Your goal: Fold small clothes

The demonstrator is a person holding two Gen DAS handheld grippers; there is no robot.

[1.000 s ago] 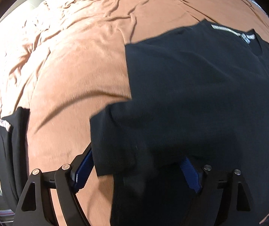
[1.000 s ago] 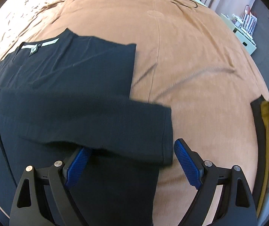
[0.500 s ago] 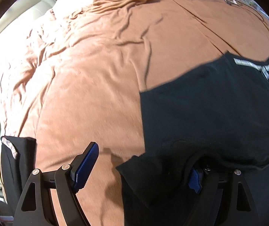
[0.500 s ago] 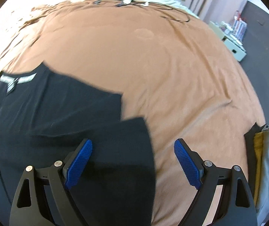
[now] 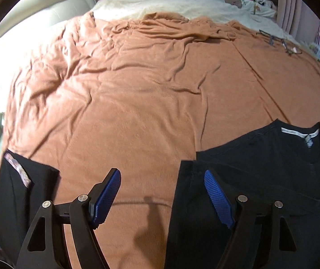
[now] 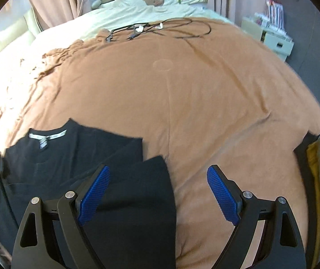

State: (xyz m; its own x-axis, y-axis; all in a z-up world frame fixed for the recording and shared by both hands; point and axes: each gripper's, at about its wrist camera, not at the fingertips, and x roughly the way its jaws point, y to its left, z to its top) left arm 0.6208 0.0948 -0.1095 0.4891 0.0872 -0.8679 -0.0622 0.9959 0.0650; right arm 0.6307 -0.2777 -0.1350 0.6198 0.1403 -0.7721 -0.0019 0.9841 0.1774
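A black T-shirt [image 5: 272, 168] lies on the brown bedspread [image 5: 137, 100] with both sleeves folded in over its body; its white neck label faces up. In the right wrist view the shirt [image 6: 70, 157] lies at lower left. My left gripper [image 5: 162, 192] is open and empty above the shirt's left edge. My right gripper [image 6: 157, 192] is open and empty above the shirt's right edge.
A folded black garment [image 5: 23, 190] lies at the bed's left edge. A stack of folded clothes, black, yellow and grey [image 6: 316, 168], lies at the right edge. Cables [image 6: 160, 28] lie at the far side of the bedspread [image 6: 182, 89]. Pillows and soft toys sit beyond.
Both grippers let go of the sleeves and pulled back and up from the shirt. The sleeves now lie folded on the shirt's body.
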